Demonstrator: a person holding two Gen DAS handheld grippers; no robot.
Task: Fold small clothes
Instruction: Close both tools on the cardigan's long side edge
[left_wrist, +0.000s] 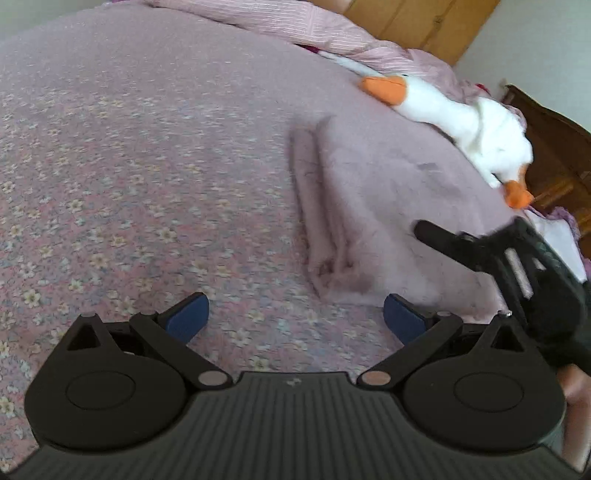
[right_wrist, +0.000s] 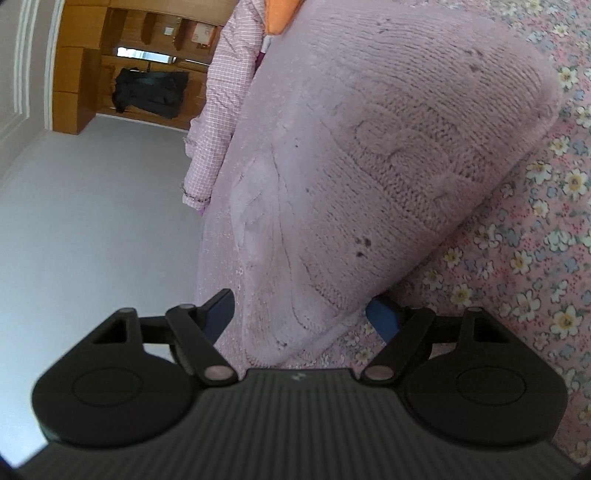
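We see the folded pale-pink cable-knit sweater lying on the bed's pink floral-print sheet, near a white plush goose with orange beak and feet; our left claw hangs wide apart over the sheet just beside the sweater's near edge, holding nothing. Our right claw stands wide too, blue pads straddling the sweater's corner; whether they pinch it we cannot tell.

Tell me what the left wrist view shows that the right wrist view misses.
Left wrist only: the white goose plush by the bed's far edge, and the right hand-held gripper from outside, reaching over the folded pink sweater.

Right wrist only: the floor, wooden shelving, and the sweater's cable knit up close.

Both: the sweater and floral bedspread.
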